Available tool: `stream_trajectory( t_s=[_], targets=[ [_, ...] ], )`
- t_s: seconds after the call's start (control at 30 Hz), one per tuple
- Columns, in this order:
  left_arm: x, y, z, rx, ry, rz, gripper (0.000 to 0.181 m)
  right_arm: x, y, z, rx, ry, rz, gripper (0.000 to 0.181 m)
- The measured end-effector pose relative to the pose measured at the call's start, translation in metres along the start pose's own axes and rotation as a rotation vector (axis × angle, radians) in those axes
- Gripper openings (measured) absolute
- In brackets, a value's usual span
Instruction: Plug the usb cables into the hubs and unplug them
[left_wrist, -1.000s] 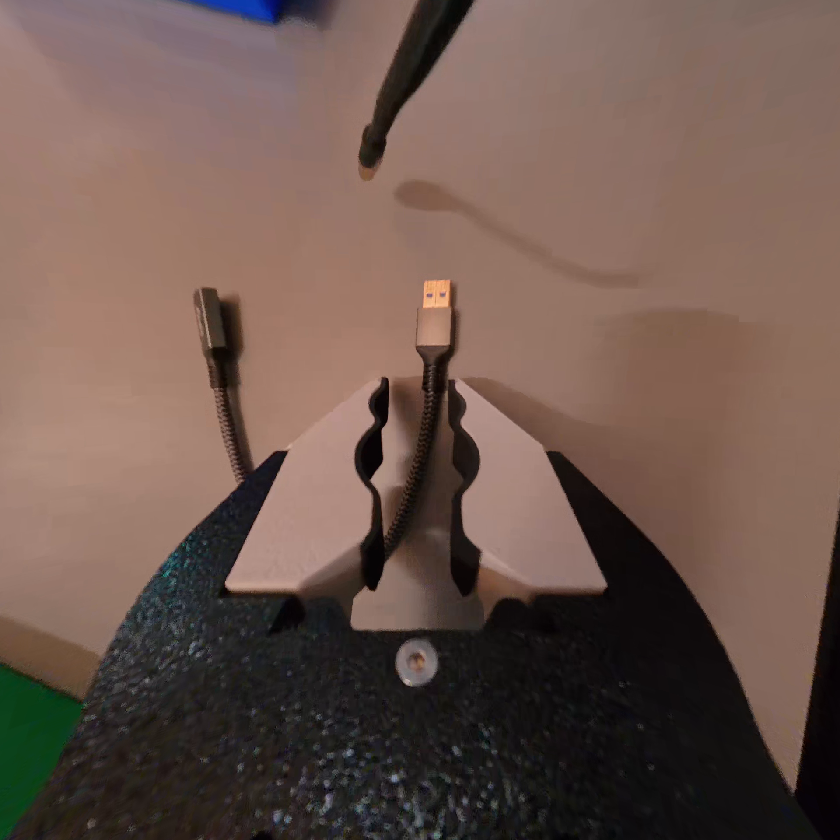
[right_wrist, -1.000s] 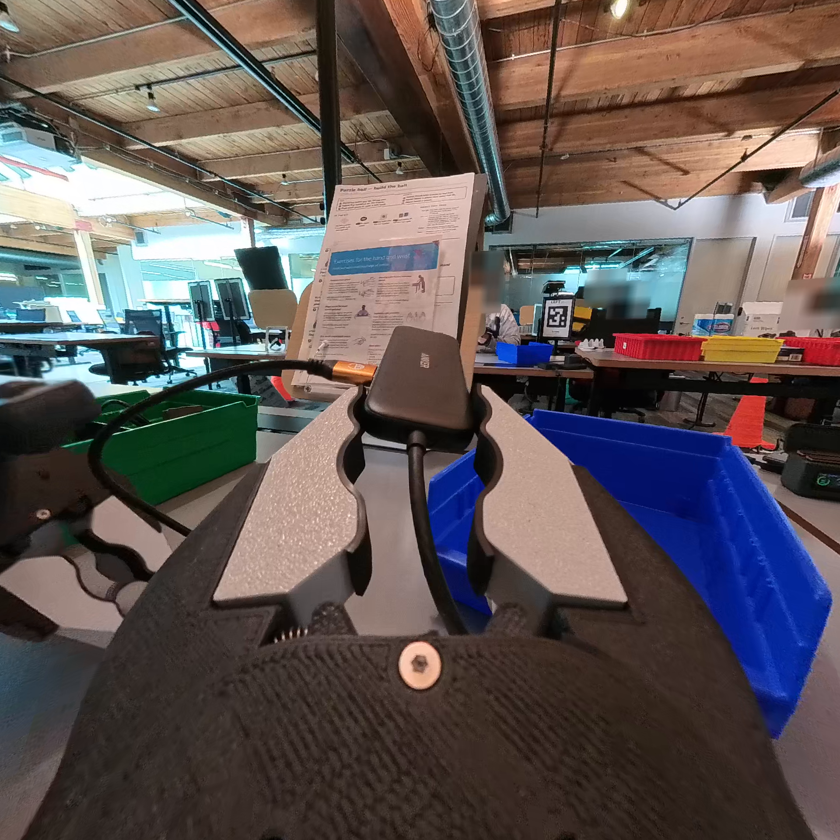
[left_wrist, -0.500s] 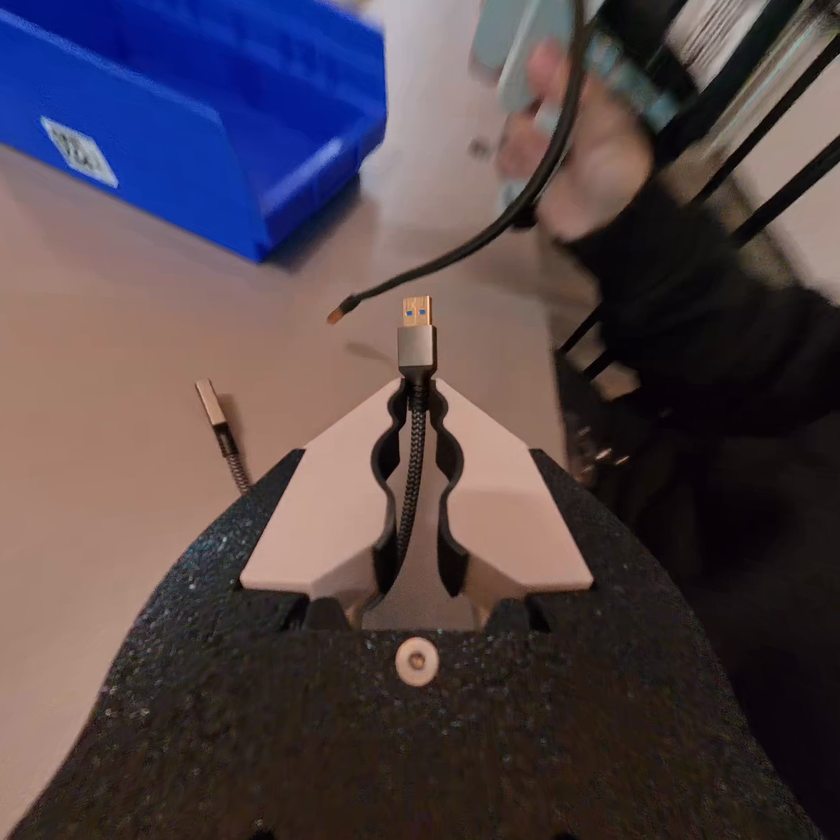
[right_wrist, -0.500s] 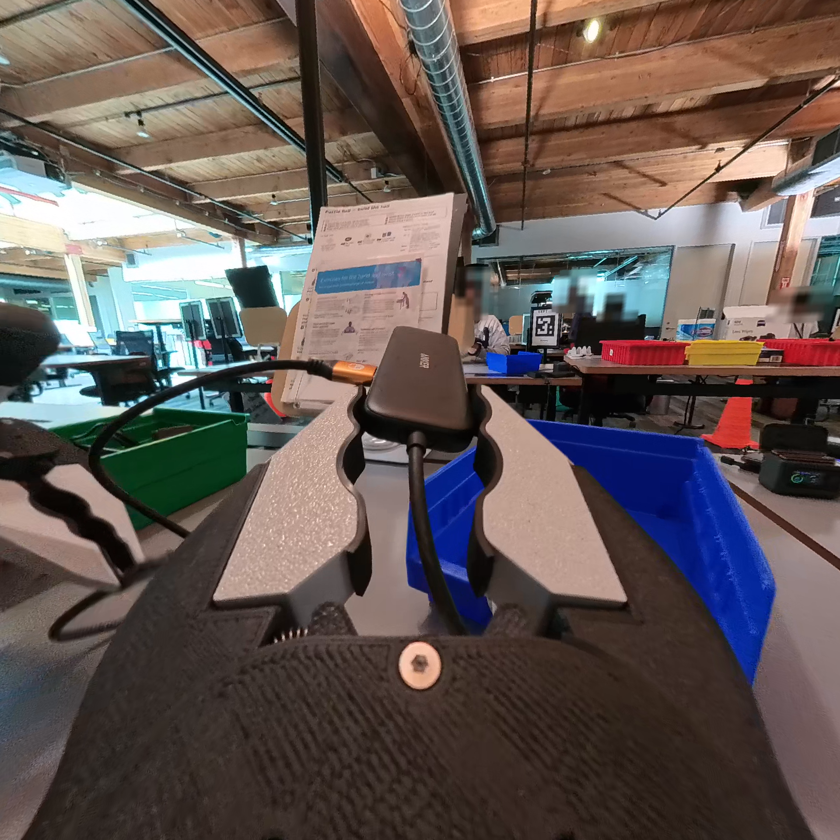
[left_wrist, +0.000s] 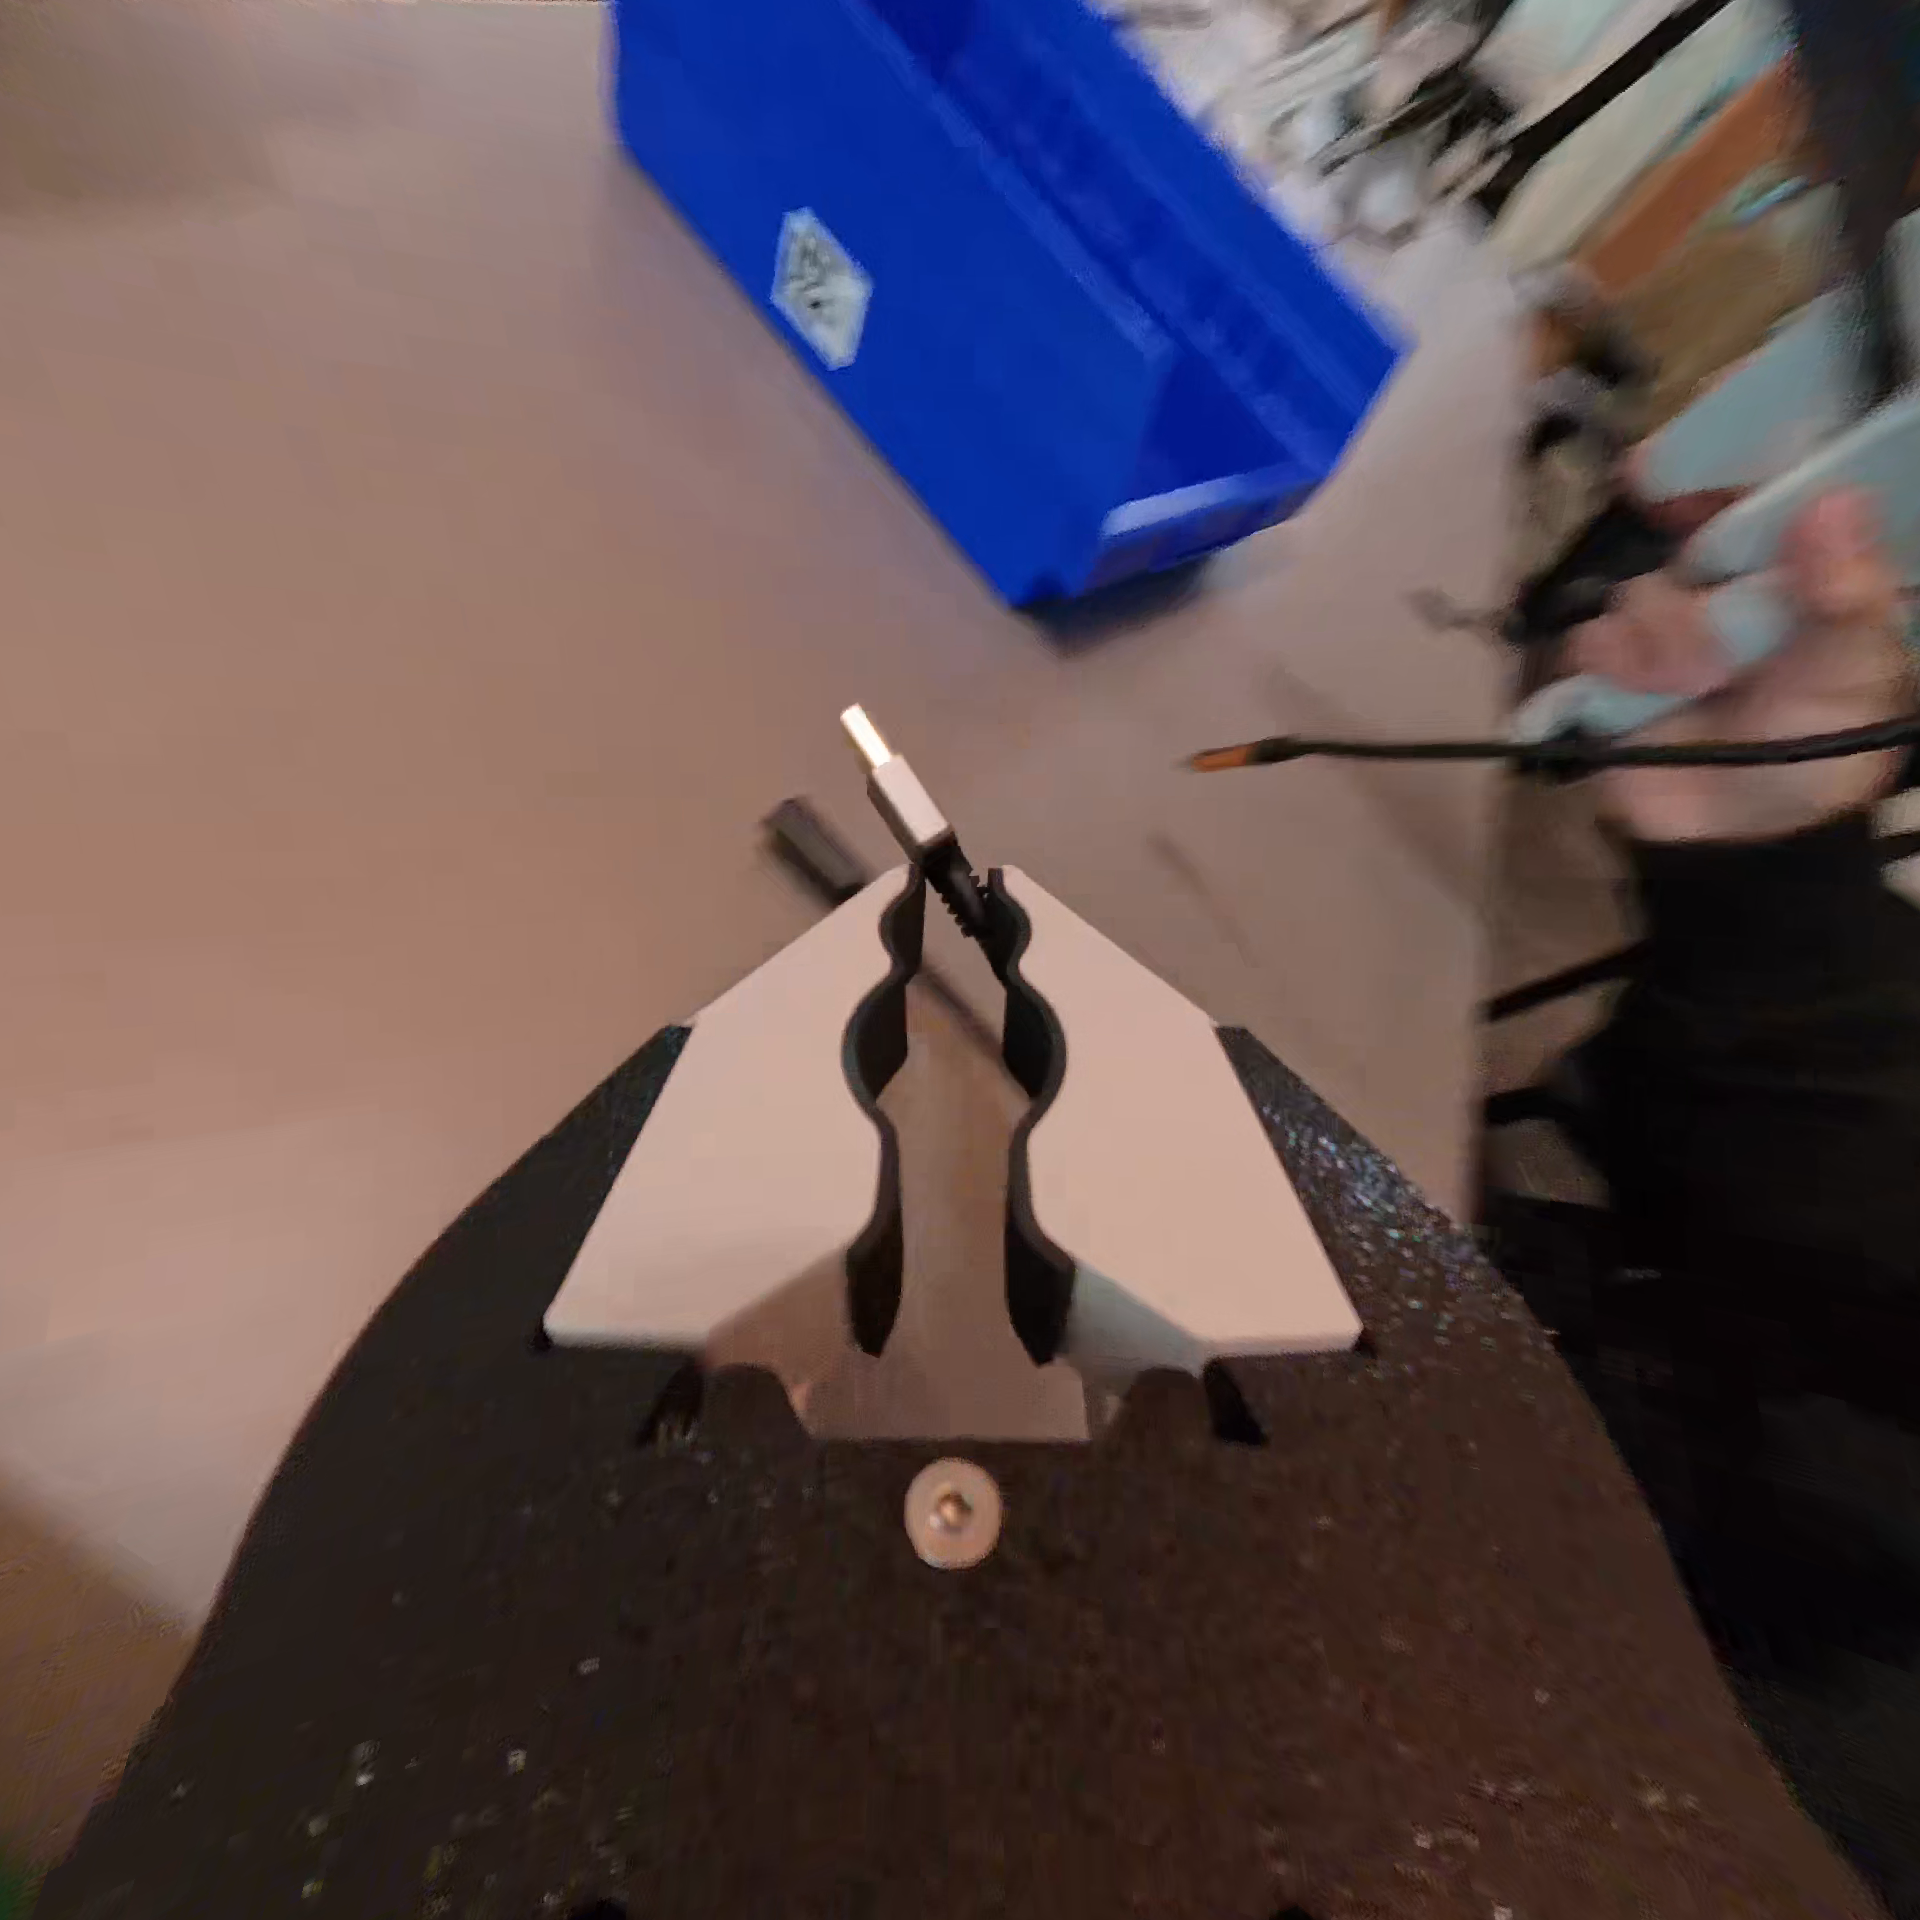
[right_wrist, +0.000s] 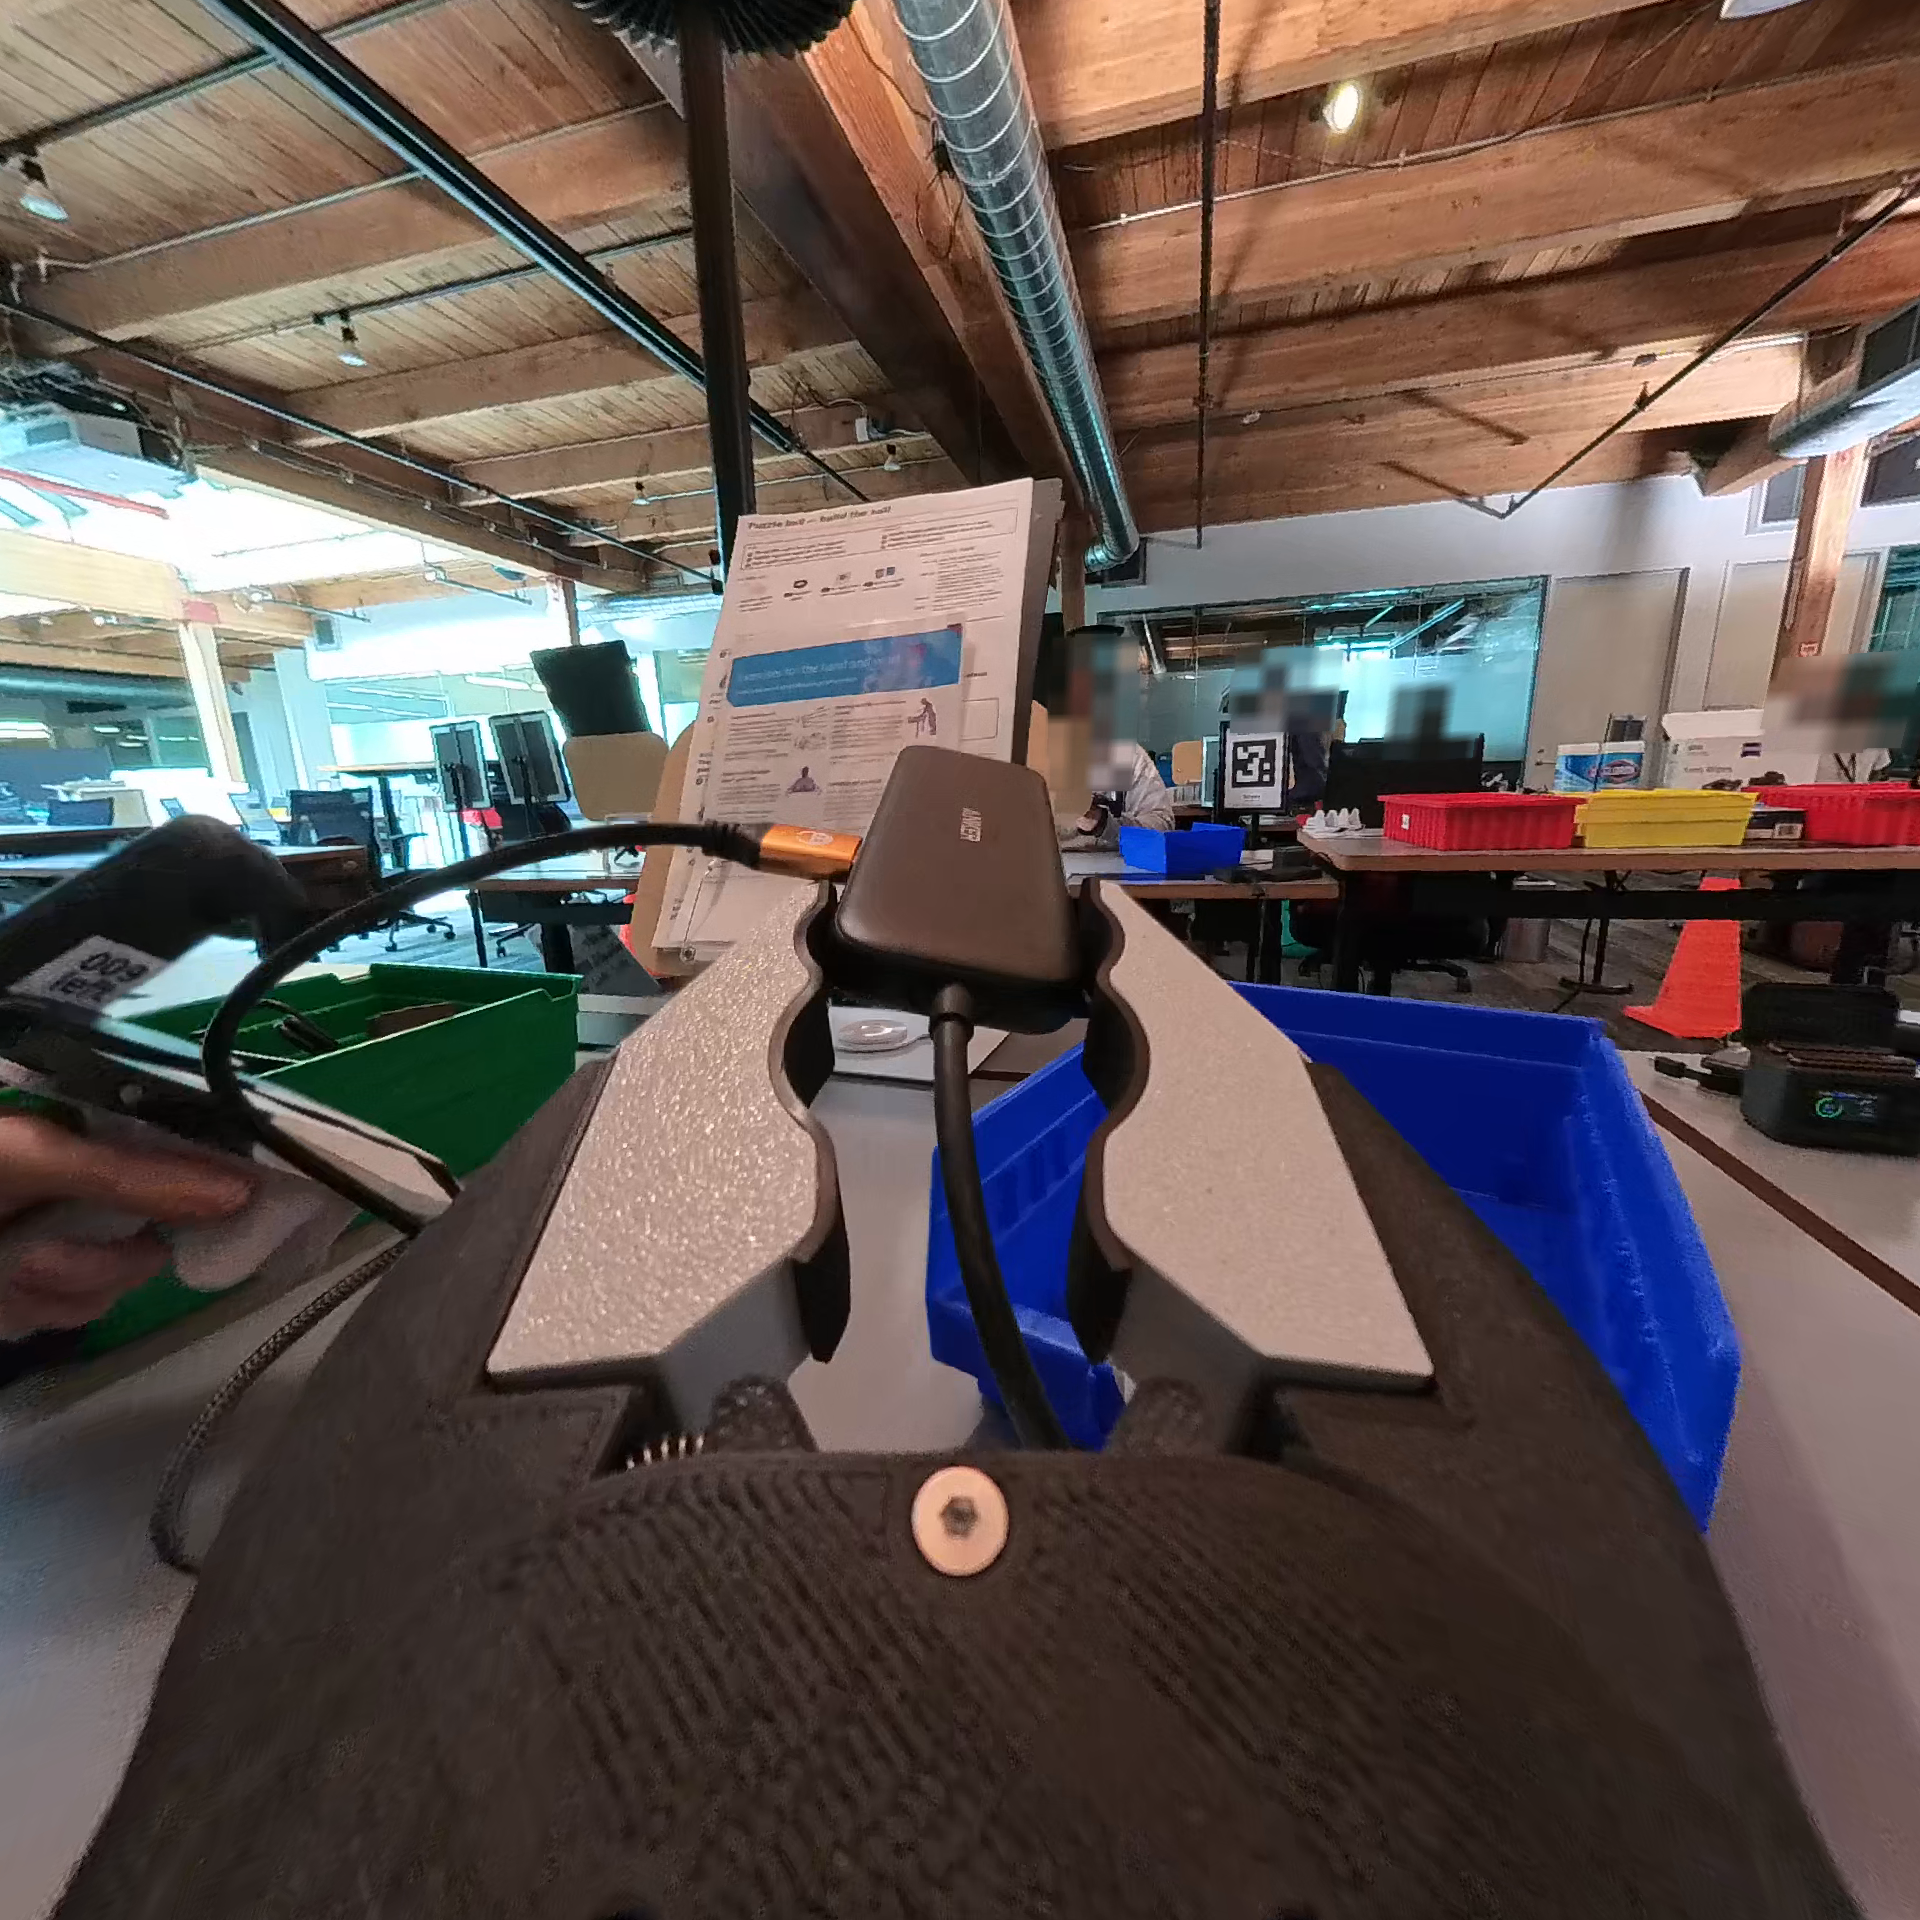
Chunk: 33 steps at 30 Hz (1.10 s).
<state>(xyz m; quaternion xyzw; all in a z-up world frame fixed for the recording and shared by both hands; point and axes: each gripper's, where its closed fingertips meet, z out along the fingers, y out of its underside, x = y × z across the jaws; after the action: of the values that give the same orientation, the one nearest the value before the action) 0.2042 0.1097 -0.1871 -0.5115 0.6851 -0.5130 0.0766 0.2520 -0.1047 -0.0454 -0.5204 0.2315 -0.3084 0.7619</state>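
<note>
My left gripper (left_wrist: 954, 883) is shut on a braided cable just behind its silver USB plug (left_wrist: 896, 788), which sticks out tilted up and left above the table. The cable's other dark plug (left_wrist: 805, 840) lies on the table just beyond my fingertips. My right gripper (right_wrist: 956, 920) is shut on a dark grey USB hub (right_wrist: 956, 857) and holds it in the air. A black cable with an orange plug (right_wrist: 805, 847) is plugged into the hub's left side. The hub's own black cable (right_wrist: 971, 1216) hangs down between the fingers. That cable's orange tip (left_wrist: 1210, 761) hangs at the right in the left wrist view.
A blue bin (left_wrist: 997, 291) stands on the beige table (left_wrist: 312, 623) beyond my left gripper; it also shows in the right wrist view (right_wrist: 1507, 1164). A green bin (right_wrist: 416, 1049) stands at the left, with a paper stand (right_wrist: 862, 707) behind. A hand (right_wrist: 94, 1216) holds the other gripper.
My left gripper has swung round and shut tight on the braided cable; the plug now tilts left. The blue bin has come into view. The right gripper still holds the hub.
</note>
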Motion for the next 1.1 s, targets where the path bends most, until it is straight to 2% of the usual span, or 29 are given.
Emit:
stream_trajectory(
  t_s=[0.1, 0.3, 0.37, 0.43, 0.57, 0.67, 0.77, 0.83, 0.97, 1.03, 1.1],
  targets=[
    [-0.032, 0.011, -0.006, -0.100, -0.260, 0.169, 0.014, -0.002, 0.003, 0.001, -0.007, -0.006, 0.003, 0.045],
    [-0.039, 0.010, -0.004, -0.146, -0.426, 0.368, 0.029, -0.007, 0.006, 0.003, -0.016, -0.017, -0.003, 0.045],
    [-0.012, 0.011, 0.009, -0.125, -0.334, 0.434, 0.027, -0.008, 0.006, 0.004, -0.018, -0.019, -0.008, 0.045],
    [0.012, 0.023, 0.028, -0.146, -0.250, 0.426, 0.024, -0.007, 0.007, 0.004, -0.020, -0.019, -0.006, 0.045],
    [-0.004, 0.052, 0.054, -0.261, -0.367, 0.468, 0.019, -0.007, 0.008, 0.004, -0.024, -0.018, -0.004, 0.045],
    [0.011, 0.061, 0.062, -0.279, -0.259, 0.448, 0.010, -0.008, 0.007, 0.003, -0.023, -0.020, -0.006, 0.045],
    [0.028, 0.076, 0.053, -0.366, -0.098, 0.641, 0.006, -0.007, 0.007, 0.003, -0.022, -0.020, -0.005, 0.045],
    [0.037, 0.091, 0.036, -0.463, 0.020, 0.742, 0.005, -0.006, 0.006, 0.002, -0.022, -0.019, -0.003, 0.045],
    [0.035, 0.106, -0.001, -0.598, 0.114, 0.735, 0.007, -0.006, 0.005, 0.002, -0.020, -0.020, -0.003, 0.045],
    [0.044, 0.095, -0.009, -0.536, 0.148, 0.688, 0.009, -0.006, 0.005, 0.003, -0.020, -0.021, -0.004, 0.045],
    [0.052, 0.068, -0.004, -0.389, 0.133, 0.623, 0.012, -0.006, 0.006, 0.003, -0.020, -0.021, -0.001, 0.045]
  ],
)
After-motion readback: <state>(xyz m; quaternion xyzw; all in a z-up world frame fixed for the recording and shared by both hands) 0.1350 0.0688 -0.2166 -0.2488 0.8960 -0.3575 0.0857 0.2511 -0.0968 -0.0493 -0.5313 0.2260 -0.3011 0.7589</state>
